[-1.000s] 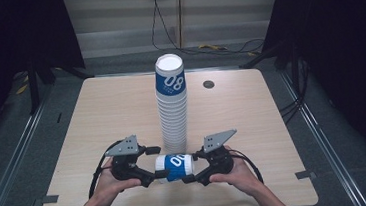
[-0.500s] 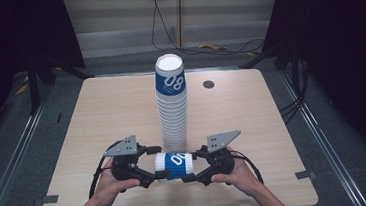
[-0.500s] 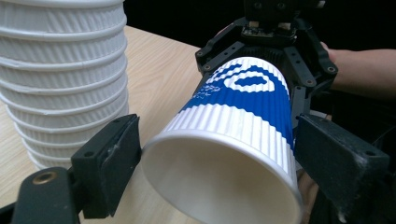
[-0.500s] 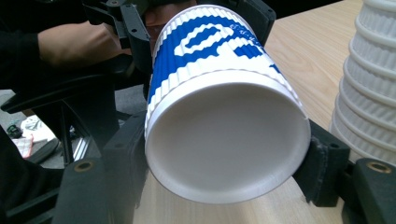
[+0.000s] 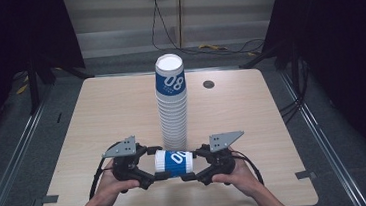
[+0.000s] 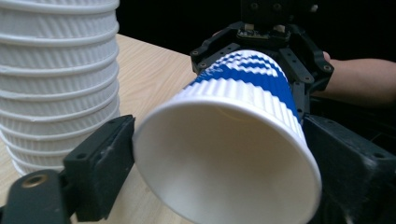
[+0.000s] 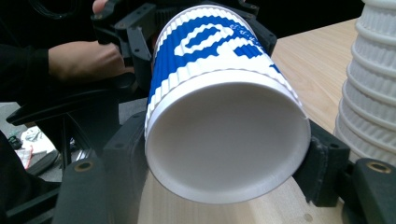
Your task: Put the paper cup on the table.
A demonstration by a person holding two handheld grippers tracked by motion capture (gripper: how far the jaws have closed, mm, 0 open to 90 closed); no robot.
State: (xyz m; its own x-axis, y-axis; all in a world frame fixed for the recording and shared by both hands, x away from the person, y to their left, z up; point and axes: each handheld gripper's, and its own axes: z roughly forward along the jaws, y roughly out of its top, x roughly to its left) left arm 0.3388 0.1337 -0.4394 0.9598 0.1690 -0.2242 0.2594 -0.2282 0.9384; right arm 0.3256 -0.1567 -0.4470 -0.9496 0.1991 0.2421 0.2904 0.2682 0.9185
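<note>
Landmark: I take the tall stack of cups (image 5: 172, 104) standing upright on the table (image 5: 102, 115) as my reference; its top cup carries blue print.

Cup in hand: a blue-and-white ribbed paper cup (image 5: 174, 163) lies on its side just in front of the stack's base, held off the tabletop between my two grippers.

Left gripper (image 5: 152, 169): it sits to the left of the stack's foot, on the near side. Its jaws stand apart by the width of the cup's end and press against it from both sides. In the left gripper view I look straight into one open white end of the cup (image 6: 224, 154), with the stack (image 6: 58, 79) close by at the picture's left.

Right gripper (image 5: 191, 170): it sits to the right of the stack's foot, also on the near side. Its jaws are spread just as wide and clamp the other end. In the right gripper view the cup's other white end (image 7: 226, 135) faces me between the jaws, with the stack (image 7: 373, 84) at the picture's right edge.

Hands: my left hand (image 5: 109, 185) and right hand (image 5: 237, 176) grip the tools nearer the table's front edge than the stack.
</note>
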